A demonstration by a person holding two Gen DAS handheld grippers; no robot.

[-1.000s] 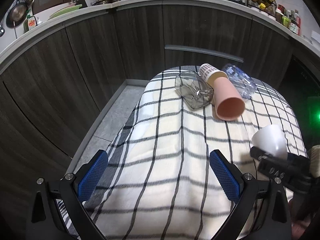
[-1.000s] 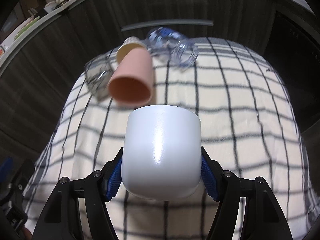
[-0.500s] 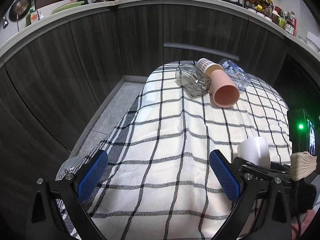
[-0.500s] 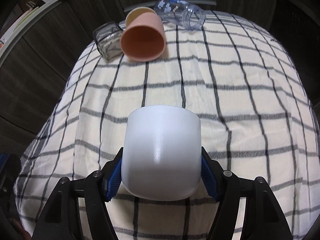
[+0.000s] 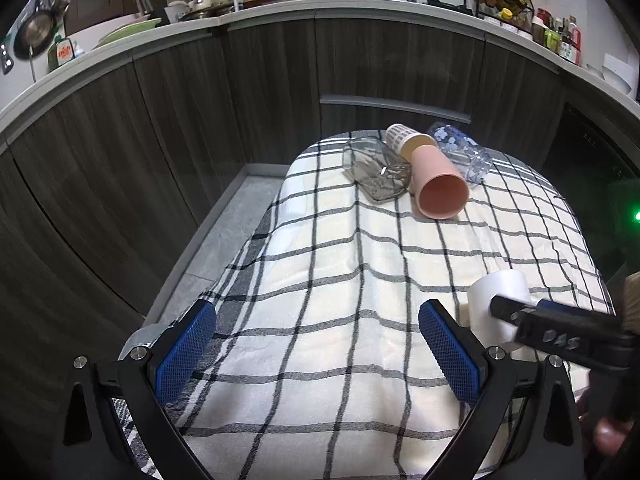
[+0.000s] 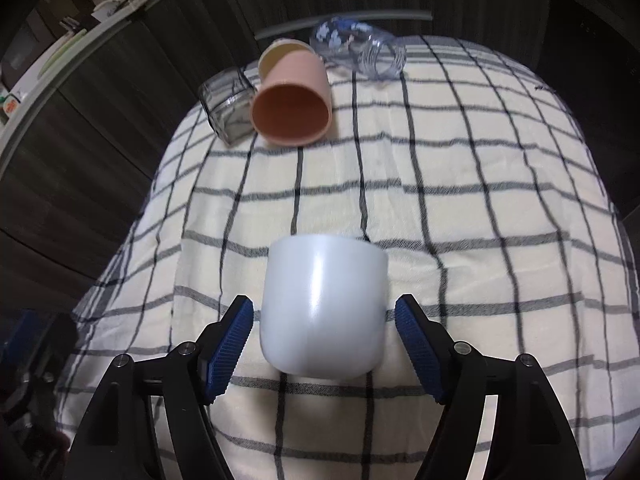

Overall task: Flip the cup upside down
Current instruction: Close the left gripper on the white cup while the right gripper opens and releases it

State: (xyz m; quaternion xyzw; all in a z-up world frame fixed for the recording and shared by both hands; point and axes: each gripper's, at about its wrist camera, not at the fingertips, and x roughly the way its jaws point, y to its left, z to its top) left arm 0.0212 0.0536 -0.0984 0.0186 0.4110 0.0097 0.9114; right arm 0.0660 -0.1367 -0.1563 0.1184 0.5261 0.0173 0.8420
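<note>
A white cup point(image 6: 323, 307) stands upside down on the checked cloth point(image 6: 460, 184), base up. My right gripper point(image 6: 324, 340) is open, its blue pads on either side of the cup with a small gap on each side. The cup also shows in the left wrist view point(image 5: 498, 300), with the right gripper point(image 5: 516, 312) around it. My left gripper point(image 5: 316, 352) is open and empty over the near left part of the cloth.
At the far end of the cloth lie a pink cup point(image 5: 438, 188), a grey glass container point(image 5: 376, 170), a patterned paper cup point(image 5: 402, 138) and a clear bottle point(image 5: 460, 152). Dark cabinets point(image 5: 200, 128) stand behind. The floor point(image 5: 224, 232) drops off at left.
My right gripper brought the white cup down toward the near right of the cloth and has opened, letting it go. The left gripper stayed open.
</note>
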